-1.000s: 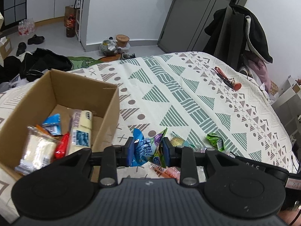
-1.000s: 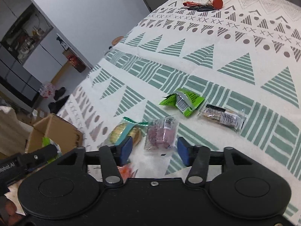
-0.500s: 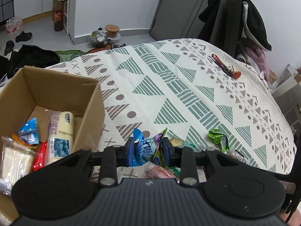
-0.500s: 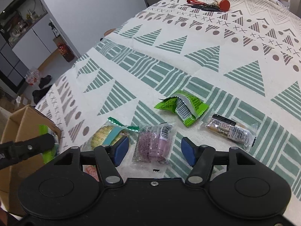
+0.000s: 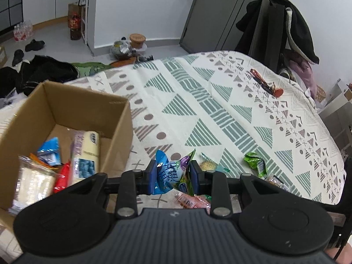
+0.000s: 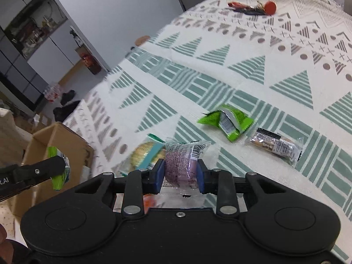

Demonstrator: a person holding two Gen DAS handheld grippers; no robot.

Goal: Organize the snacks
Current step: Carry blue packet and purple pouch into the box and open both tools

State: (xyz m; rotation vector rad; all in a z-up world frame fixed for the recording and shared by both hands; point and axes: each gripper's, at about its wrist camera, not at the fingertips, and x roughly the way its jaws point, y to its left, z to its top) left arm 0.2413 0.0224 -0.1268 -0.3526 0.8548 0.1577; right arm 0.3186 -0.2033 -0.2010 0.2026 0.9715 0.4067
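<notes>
Since the earlier frame the right tool [image 6: 180, 171] has gone from standing open around the clear-wrapped purple snack packet [image 6: 183, 161] to closing on it, its blue pads now pressing the wrapper on both sides, while the left tool [image 5: 173, 173] stays clamped on a bunch of crinkly blue and green foil packets [image 5: 170, 171] and has hardly shifted. The bed with its white, green-triangle patterned cover [image 5: 220, 110] carries everything. At its left side sits the open brown cardboard box [image 5: 123, 118], just beside the left tool, already holding about 5 snacks, among them a long pale bar in a blue-printed wrapper [image 5: 84, 151]. I judge the sorting past halfway: 2 loads are gripped but not yet boxed, and left on the cover are a bright green foil packet [image 6: 228, 122], a clear-wrapped brown bar [image 6: 277, 146], a round pale cake in a teal-banded wrapper [image 6: 143, 154] and an orange-pink packet [image 5: 190, 201] half hidden under the left tool. How many packets the left tool grips is hard to make out.
</notes>
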